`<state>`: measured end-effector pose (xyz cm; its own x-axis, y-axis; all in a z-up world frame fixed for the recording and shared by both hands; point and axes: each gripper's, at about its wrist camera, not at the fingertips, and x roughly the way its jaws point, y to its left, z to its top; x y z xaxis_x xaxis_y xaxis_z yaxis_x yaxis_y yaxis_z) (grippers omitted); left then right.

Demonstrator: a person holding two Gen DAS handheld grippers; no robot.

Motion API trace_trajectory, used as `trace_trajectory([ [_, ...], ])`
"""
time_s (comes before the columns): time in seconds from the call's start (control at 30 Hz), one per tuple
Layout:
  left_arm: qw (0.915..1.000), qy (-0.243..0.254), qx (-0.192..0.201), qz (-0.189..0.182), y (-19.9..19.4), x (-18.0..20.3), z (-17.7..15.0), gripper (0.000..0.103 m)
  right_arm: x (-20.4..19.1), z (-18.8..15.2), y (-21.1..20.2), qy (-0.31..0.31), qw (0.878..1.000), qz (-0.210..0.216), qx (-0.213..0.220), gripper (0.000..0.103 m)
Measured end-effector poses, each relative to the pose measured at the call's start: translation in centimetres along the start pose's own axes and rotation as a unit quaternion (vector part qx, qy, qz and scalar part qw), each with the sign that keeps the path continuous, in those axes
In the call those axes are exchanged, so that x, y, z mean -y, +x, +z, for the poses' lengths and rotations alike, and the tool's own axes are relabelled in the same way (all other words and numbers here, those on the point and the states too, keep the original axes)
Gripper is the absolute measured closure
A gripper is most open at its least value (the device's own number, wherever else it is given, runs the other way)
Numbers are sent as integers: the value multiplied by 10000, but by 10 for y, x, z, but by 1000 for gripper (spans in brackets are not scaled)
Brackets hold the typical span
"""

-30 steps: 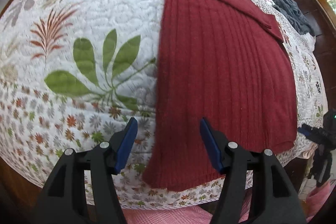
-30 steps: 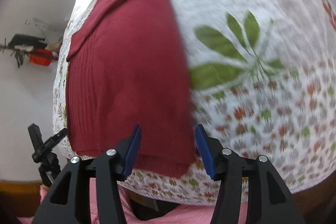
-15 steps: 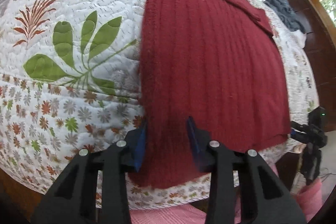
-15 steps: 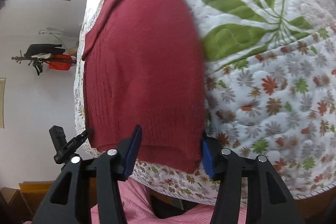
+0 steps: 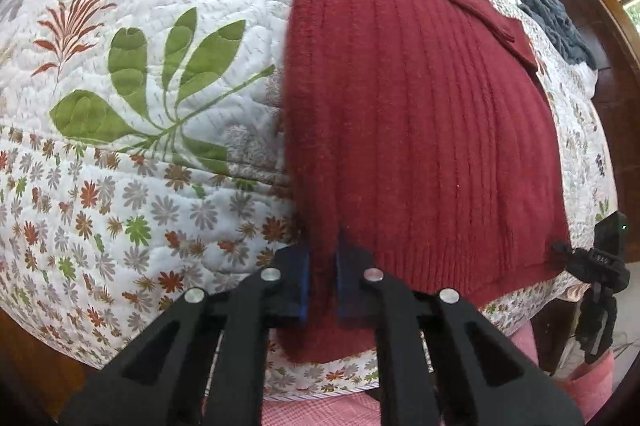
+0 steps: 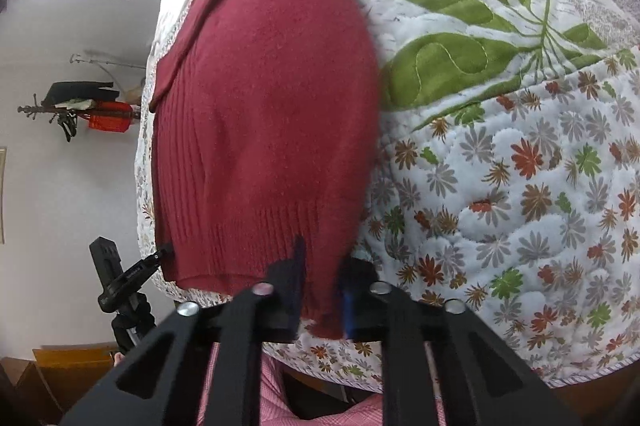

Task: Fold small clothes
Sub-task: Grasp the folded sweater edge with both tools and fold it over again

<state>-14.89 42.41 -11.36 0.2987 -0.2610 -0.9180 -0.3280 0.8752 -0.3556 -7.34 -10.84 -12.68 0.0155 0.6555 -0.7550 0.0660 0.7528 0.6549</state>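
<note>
A dark red ribbed sweater [image 5: 420, 114] lies flat on a quilted floral bedspread [image 5: 140, 66], a sleeve folded across its far end. My left gripper [image 5: 322, 282] is shut on the sweater's near hem at its left corner. In the right wrist view the same sweater [image 6: 260, 106] runs away from me, and my right gripper [image 6: 320, 290] is shut on the hem at its right corner. Blue pads press the knit on both sides in each view.
A dark grey garment [image 5: 552, 22] lies bunched at the far right of the bed. A black tripod mount [image 5: 600, 266] stands beside the bed's near corner, seen too as a tripod [image 6: 120, 282] in the right wrist view. A coat rack [image 6: 80, 106] hangs on the white wall.
Both grippers went from open, hovering over the hem, to closed on it. Each moved forward and down onto its corner of the sweater.
</note>
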Motion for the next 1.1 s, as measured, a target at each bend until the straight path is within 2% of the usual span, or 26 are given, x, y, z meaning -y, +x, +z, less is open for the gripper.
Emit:
trace_trajectory([
  [0.13,9998,-88,79,-129,-10,-6,-1,97,-7,2,-8,-163,9998,12,101,96],
  [0.3,9977,-163,332,-562,-40,-8,6,97,-16,9,-26,-188,9985,426,290,96],
  [0.47,9953,-97,720,-635,-68,5,34,97,-34,34,-46,-215,9941,932,520,96],
  [0.57,9937,-71,872,-694,-74,12,61,97,-41,58,-52,-210,9929,1008,595,96],
  [0.83,9908,-408,963,-862,-51,9,125,97,-43,128,-38,128,9926,1082,534,96],
  [1.0,9932,-456,917,-556,-24,7,159,97,-40,168,-21,336,9926,1069,467,96],
  [1.1,9936,-534,833,-551,-10,5,173,97,-40,189,-11,363,9942,935,389,96],
])
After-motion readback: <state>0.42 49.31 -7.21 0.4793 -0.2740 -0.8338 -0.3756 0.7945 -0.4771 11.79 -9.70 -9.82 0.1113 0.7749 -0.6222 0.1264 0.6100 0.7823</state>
